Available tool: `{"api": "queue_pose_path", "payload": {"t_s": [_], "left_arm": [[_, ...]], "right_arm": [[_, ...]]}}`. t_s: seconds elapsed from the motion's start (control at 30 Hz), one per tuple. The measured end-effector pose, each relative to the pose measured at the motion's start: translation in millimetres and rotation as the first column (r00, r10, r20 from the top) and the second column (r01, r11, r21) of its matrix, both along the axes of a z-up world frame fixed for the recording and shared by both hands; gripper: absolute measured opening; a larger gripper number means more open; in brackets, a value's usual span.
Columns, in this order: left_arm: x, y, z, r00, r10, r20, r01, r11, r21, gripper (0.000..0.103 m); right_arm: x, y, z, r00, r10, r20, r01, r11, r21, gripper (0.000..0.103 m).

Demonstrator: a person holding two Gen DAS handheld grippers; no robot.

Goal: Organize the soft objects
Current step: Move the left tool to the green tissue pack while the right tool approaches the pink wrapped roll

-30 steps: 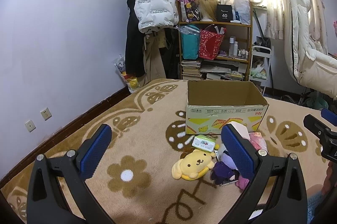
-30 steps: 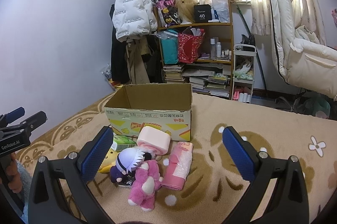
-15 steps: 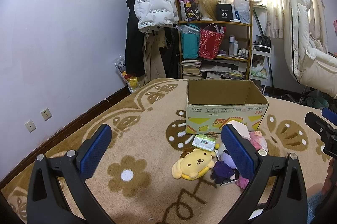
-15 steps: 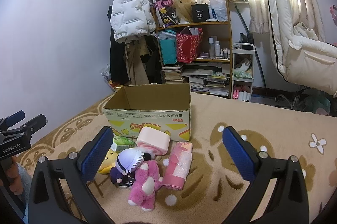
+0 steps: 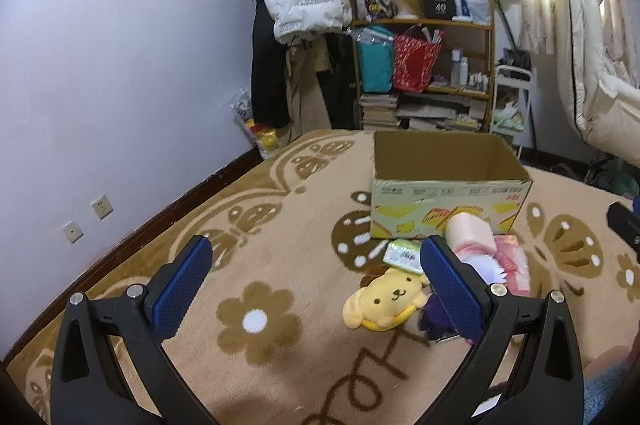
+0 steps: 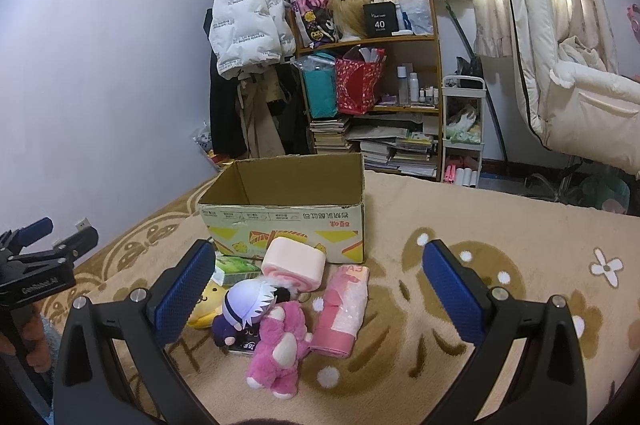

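An open cardboard box [image 6: 288, 209] stands on the patterned carpet; it also shows in the left wrist view [image 5: 444, 201]. In front of it lie soft toys: a yellow dog plush [image 5: 384, 299], a pink bear plush [image 6: 280, 345], a white-haired doll [image 6: 248, 305], a pink roll-cake cushion [image 6: 294, 263], a pink wrapped pack [image 6: 344, 309] and a green tissue pack [image 5: 402, 255]. My left gripper [image 5: 312, 285] is open and empty, above the carpet left of the pile. My right gripper [image 6: 316, 293] is open and empty, above the pile.
A cluttered wooden shelf [image 6: 376, 93] and hanging coats [image 6: 248, 25] stand against the far wall. A cream reclining chair [image 6: 568, 77] is at the right. A purple wall with sockets [image 5: 86, 217] runs along the left.
Both grippers have shifted only slightly; the views are almost unchanged. Nothing was picked up or moved.
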State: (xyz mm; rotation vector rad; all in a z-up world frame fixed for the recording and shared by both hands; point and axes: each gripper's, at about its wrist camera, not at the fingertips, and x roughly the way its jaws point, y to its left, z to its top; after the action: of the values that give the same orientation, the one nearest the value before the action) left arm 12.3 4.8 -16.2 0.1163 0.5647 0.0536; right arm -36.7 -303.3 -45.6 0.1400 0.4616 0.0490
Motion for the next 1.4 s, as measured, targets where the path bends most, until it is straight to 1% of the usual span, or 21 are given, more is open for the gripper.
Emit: {"api": "queue_pose_path", "payload": {"t_s": [0.17,0.33,0.4,0.57,0.67,0.87,0.93,1.1,1.4], "left_arm": [[9.3,-0.1,-4.7,0.999,-0.003,-0.043,0.003,1.0,-0.001,0.103],[24.5,-8.2,-9.2,0.997,-0.022,-0.078,0.022,1.0,0.001,0.103],[32.2,-13.2,-12.9,0.996,-0.031,-0.086,0.032,0.999,0.012,0.103],[48.0,-26.7,-22.5,0.992,-0.059,-0.111,0.064,0.997,0.044,0.103],[57.1,-33.2,-27.8,0.99,-0.075,-0.123,0.082,0.995,0.05,0.103],[81.3,-41.9,-42.1,0.985,-0.089,-0.148,0.099,0.993,0.064,0.103],[87.5,-43.5,-46.7,0.983,-0.099,-0.154,0.108,0.993,0.052,0.103],[109.9,-46.5,-63.5,0.972,-0.128,-0.199,0.134,0.991,0.021,0.103],[138.6,-56.7,-92.5,0.954,-0.165,-0.252,0.166,0.986,-0.016,0.103]], "right_arm": [[1.4,-1.1,-3.2,1.0,-0.003,-0.011,0.003,1.0,0.003,0.103],[12.4,-5.0,-8.9,0.998,-0.01,-0.055,0.012,0.999,0.039,0.103],[17.6,-8.1,-11.2,0.997,-0.014,-0.073,0.018,0.998,0.061,0.103],[26.8,-9.7,-12.5,0.997,-0.014,-0.079,0.021,0.996,0.087,0.103],[35.0,-9.2,-14.6,0.996,-0.008,-0.09,0.016,0.996,0.09,0.103],[58.2,-5.7,-28.9,0.991,0.003,-0.137,0.01,0.996,0.091,0.103],[63.3,-7.1,-33.2,0.989,0.001,-0.15,0.013,0.995,0.095,0.103],[81.5,-6.6,-48.0,0.981,0.009,-0.193,0.009,0.995,0.094,0.103],[118.5,-10.2,-83.0,0.956,0.013,-0.292,0.014,0.996,0.09,0.103]]}}
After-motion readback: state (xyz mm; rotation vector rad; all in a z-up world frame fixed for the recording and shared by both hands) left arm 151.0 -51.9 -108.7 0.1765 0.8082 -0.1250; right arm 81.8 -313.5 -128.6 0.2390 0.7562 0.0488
